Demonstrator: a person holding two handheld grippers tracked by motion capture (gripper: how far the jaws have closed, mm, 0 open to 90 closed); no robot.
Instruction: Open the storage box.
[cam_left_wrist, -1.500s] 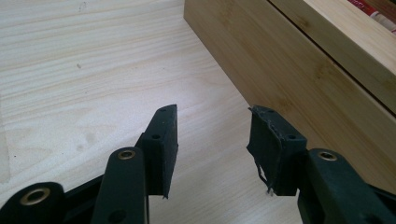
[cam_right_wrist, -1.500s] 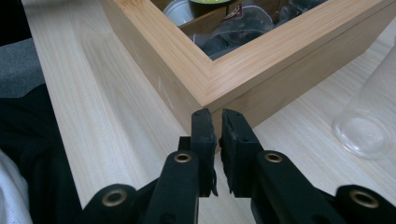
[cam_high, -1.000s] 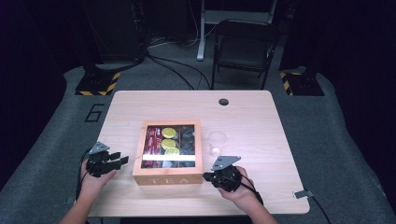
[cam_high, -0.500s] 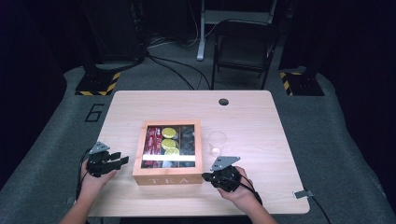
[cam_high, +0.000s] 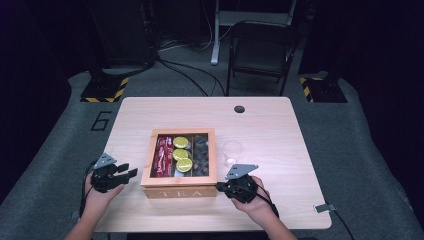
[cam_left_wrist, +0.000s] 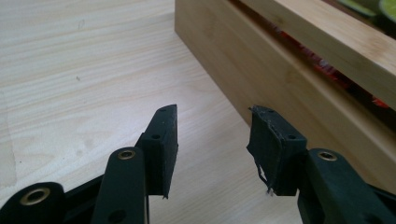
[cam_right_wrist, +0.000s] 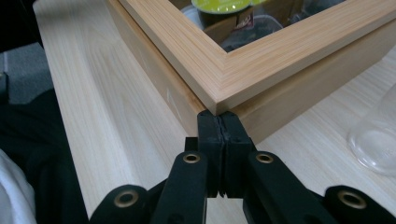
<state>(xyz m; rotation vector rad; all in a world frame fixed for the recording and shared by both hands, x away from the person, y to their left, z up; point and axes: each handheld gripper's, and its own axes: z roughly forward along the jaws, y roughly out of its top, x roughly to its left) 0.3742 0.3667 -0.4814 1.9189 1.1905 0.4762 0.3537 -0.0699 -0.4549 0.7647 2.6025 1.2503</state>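
Observation:
A wooden tea box (cam_high: 179, 191) marked TEA lies mid-table with its windowed lid down; red packets, yellow-lidded pods and dark items show through the pane. My left gripper (cam_high: 129, 170) rests on the table just left of the box, apart from it. In the left gripper view it (cam_left_wrist: 215, 123) stands open over bare wood, the box's side wall (cam_left_wrist: 280, 79) to its right. My right gripper (cam_high: 219, 187) is at the box's front right corner. In the right gripper view it (cam_right_wrist: 223, 120) is shut on nothing, tips against the corner just under the lid's frame (cam_right_wrist: 233, 70).
A clear plastic cup (cam_high: 232, 151) stands right of the box, close to my right gripper, and also shows at the edge of the right gripper view as the cup (cam_right_wrist: 376, 140). A round cable hole (cam_high: 239, 109) sits near the table's far edge. A folding chair (cam_high: 262, 50) stands beyond the table.

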